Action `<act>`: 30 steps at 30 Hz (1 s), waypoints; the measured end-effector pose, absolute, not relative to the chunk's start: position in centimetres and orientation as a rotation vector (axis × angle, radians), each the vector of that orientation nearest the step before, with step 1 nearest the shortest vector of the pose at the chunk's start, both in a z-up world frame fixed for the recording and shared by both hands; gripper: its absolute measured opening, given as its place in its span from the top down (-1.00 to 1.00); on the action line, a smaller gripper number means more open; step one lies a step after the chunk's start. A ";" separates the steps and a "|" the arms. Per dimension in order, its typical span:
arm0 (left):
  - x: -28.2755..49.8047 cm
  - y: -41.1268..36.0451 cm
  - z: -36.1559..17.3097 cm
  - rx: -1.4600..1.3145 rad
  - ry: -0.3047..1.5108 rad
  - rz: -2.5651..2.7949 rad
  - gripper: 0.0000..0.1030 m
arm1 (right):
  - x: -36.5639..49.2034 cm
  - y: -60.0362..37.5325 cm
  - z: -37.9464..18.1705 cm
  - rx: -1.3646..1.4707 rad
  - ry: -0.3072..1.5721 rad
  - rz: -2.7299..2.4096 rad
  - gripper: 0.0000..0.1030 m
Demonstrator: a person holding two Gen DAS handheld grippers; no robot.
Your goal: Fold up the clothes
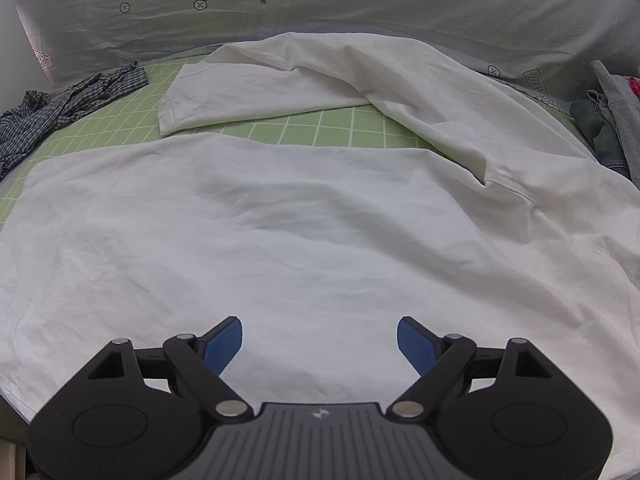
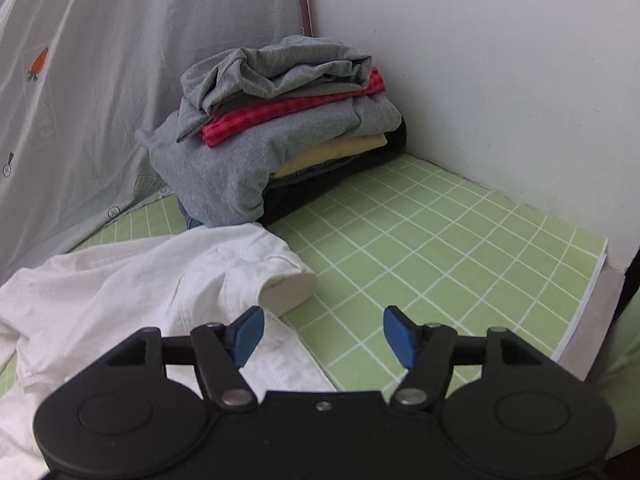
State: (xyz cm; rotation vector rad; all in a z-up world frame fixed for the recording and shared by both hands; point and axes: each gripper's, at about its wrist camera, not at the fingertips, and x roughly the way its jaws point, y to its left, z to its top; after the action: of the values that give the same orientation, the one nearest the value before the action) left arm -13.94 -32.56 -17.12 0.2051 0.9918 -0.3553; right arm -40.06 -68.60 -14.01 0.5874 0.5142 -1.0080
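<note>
A white shirt (image 1: 304, 216) lies spread over most of the green grid mat (image 1: 332, 130), its near body flat and its far edge straight, with a strip of bare mat between that edge and a long sleeve (image 1: 256, 92) folded across the back. The left gripper (image 1: 320, 340) hangs above the shirt's near part, blue pads spread wide with nothing between them. In the right wrist view the shirt's other sleeve (image 2: 276, 276) ends in an open cuff on the mat, just beside the right gripper (image 2: 323, 334), whose fingers stand apart and empty over the sleeve's edge and bare mat. To the right of that cuff the mat is open up to the white wall (image 2: 500, 80). A stack of folded clothes (image 2: 280, 132) fills the far corner, touching the shirt's shoulder. A crumpled plaid garment (image 1: 68, 100) lies at the mat's far left edge, apart from the shirt. A carrot-print sheet (image 1: 320, 4) hangs along the back
</note>
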 end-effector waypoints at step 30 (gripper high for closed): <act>-4.9 -21.0 -13.9 0.040 0.969 -0.111 -0.66 | -25.0 -64.8 -14.4 0.373 0.685 -1.021 -0.99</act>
State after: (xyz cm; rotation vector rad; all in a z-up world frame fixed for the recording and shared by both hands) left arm -4.92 -21.03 -13.91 0.0403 0.9693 -0.1110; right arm -24.97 -64.83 -14.37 0.3726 0.6854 -1.0212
